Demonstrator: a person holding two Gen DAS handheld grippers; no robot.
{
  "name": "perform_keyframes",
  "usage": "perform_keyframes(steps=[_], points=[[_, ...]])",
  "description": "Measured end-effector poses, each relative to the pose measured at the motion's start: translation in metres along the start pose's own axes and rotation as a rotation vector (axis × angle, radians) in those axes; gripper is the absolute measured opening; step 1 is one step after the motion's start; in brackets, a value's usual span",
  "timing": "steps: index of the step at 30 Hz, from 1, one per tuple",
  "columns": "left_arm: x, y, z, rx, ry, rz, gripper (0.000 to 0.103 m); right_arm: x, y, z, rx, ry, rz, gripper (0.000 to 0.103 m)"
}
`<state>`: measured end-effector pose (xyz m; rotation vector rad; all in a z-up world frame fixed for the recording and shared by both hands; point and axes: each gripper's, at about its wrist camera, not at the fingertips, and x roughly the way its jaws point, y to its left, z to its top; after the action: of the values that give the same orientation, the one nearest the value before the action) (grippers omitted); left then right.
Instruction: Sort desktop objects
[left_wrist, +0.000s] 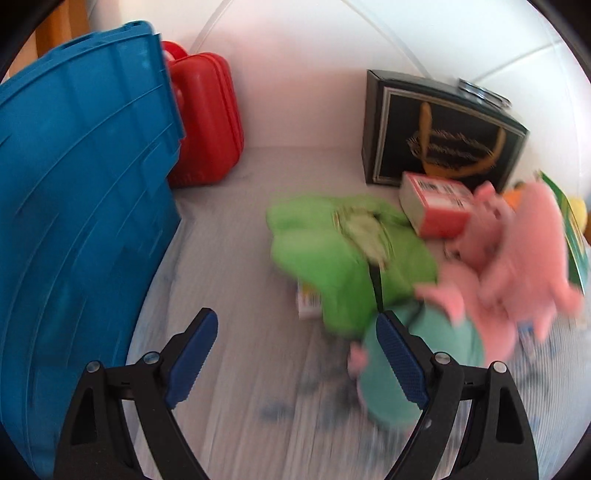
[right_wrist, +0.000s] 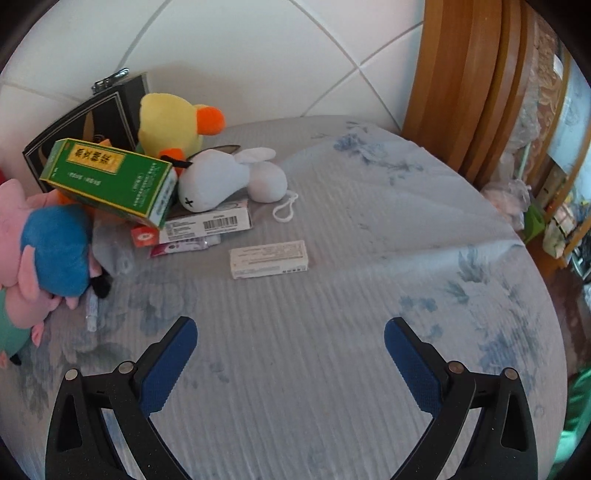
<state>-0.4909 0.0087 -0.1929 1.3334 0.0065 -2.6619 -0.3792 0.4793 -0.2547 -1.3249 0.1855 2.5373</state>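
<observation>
Sorting toys and boxes, both grippers spread, holding nothing
Left gripper (left_wrist: 295, 354) nears the green plush (left_wrist: 332, 251) (blurred, probably soft, light) mid-counter (right_wrist: 332, 369); pinch its bulk. Right gripper (right_wrist: 290, 354) faces the stiff white box (right_wrist: 269, 259)

The left gripper (left_wrist: 295, 332) has two black plastic arms that spread out like a letter V. Each arm ends in a finger with a dark blue pad (left_wrist: 192, 360) on its inner side. The pads are covered in tiny bumps. Small round silver screws (left_wrist: 151, 357) sit where the parts join. The arms have three-cornered holes cut in them. The right gripper (right_wrist: 290, 341) looks just the same: black arms, blue bumpy pads (right_wrist: 168, 365) and silver screws (right_wrist: 125, 367).
</observation>
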Motion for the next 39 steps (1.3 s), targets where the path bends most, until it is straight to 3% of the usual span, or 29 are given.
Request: perform_keyframes(steps=[3,7,12,14,17,21,27,31,33,35,37,39], points=[[0.031,-0.008,0.028,0.017,0.012,0.002,0.089,0.021,-0.003,0.012,0.009,0.023,-0.016,0.103],[0.087,-0.024,0.058,0.047,0.098,0.018,0.089,0.037,-0.002,0.028,0.012,0.033,-0.017,0.103],[0.149,-0.036,0.063,0.074,0.236,0.034,0.089,0.062,0.005,0.05,0.014,0.063,0.012,0.103],[0.162,-0.042,0.061,0.1,0.269,0.031,0.089,0.066,0.008,0.063,0.021,0.042,0.014,0.103],[0.164,-0.045,0.058,0.14,0.256,0.033,0.088,0.064,0.012,0.092,0.017,-0.014,-0.018,0.103],[0.166,-0.037,0.059,0.101,0.244,-0.021,0.088,0.071,0.004,0.139,0.05,-0.091,-0.149,0.103],[0.179,-0.04,0.072,0.06,0.24,-0.06,0.088,0.134,0.012,0.215,0.083,-0.021,-0.047,0.103],[0.175,-0.051,0.068,0.126,0.242,-0.1,0.087,0.179,0.021,0.252,0.194,0.028,0.123,0.103],[0.169,-0.058,0.06,0.167,0.235,-0.127,0.087,0.199,0.031,0.254,0.195,0.116,0.207,0.103],[0.161,-0.067,0.051,0.2,0.232,-0.16,0.086,0.212,0.054,0.243,0.114,0.23,0.284,0.103],[0.152,-0.076,0.041,0.226,0.225,-0.172,0.085,0.206,0.075,0.223,0.032,0.29,0.347,0.102],[0.144,-0.081,0.032,0.253,0.211,-0.155,0.083,0.188,0.1,0.194,-0.125,0.304,0.284,0.102]])
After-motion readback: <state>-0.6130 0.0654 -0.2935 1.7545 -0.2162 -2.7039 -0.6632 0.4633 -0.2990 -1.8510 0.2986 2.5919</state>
